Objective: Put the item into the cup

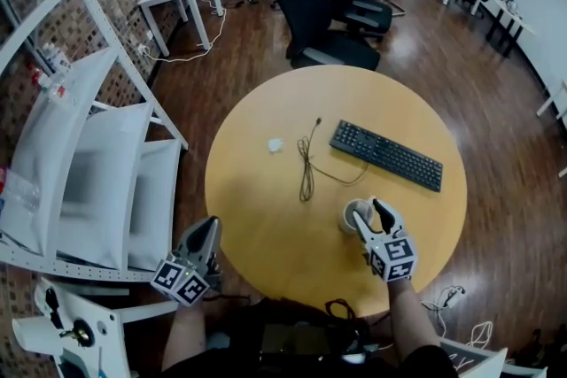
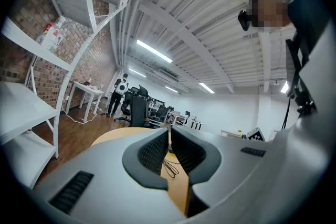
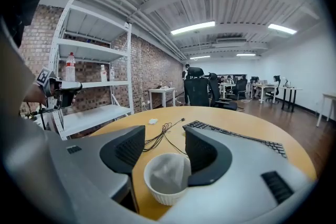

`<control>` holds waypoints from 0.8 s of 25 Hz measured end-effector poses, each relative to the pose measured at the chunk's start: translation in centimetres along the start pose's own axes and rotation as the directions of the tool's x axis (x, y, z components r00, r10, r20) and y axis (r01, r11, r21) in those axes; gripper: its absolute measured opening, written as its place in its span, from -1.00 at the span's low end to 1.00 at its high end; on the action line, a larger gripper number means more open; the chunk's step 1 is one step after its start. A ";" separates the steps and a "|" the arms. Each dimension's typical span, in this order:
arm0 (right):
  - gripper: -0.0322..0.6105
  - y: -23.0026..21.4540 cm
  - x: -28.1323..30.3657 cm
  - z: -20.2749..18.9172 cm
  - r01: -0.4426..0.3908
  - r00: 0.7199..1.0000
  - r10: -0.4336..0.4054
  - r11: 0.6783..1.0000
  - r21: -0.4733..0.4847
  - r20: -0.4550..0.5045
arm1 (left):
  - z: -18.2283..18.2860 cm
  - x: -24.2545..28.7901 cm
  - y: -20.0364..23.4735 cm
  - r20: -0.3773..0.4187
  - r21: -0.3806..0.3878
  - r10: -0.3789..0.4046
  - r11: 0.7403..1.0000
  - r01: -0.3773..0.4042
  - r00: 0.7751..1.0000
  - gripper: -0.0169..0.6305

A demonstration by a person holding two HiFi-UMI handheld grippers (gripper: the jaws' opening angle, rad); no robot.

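Your right claw (image 1: 368, 210) is wide open, pads straddling the white cup (image 3: 167, 186) without pressing on it. A pale crumpled item (image 3: 169, 168) sits inside the cup, which stands upright on the round yellow surface (image 1: 257, 217) near your edge. Your left claw (image 1: 211, 227) hangs just off the surface's left edge, pads closed together, nothing in them. A black keyboard (image 1: 386, 155) and a dark cable (image 1: 306, 165) lie beyond the cup.
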State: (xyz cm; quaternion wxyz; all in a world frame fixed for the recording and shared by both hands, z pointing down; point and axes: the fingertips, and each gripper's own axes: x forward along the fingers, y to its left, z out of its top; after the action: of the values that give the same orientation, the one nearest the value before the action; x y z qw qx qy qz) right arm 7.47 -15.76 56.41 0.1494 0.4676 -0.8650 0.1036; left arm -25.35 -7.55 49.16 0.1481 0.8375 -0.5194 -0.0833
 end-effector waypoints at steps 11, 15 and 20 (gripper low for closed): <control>-0.14 -3.0 -4.0 2.3 0.071 0.988 -0.084 0.992 0.107 0.127 | 0.0 1.7 -1.1 -0.013 0.032 -0.056 0.998 0.056 0.998 -0.90; -0.31 -5.8 -7.8 2.9 0.170 0.969 -0.190 0.977 0.125 0.160 | 0.1 4.0 -2.8 -0.018 0.043 -0.108 0.993 0.109 0.994 -0.90; -0.46 -8.3 -12.8 2.5 0.283 0.931 -0.308 0.948 0.146 0.194 | 0.0 6.9 -5.1 -0.033 0.054 -0.193 0.979 0.194 0.981 -0.90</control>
State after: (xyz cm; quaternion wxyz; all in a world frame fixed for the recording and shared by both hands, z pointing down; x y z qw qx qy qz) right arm 20.72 -11.11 49.85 0.0418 0.6090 -0.7881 0.0790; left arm -17.92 -11.59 47.57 0.1227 0.8890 -0.4355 -0.0708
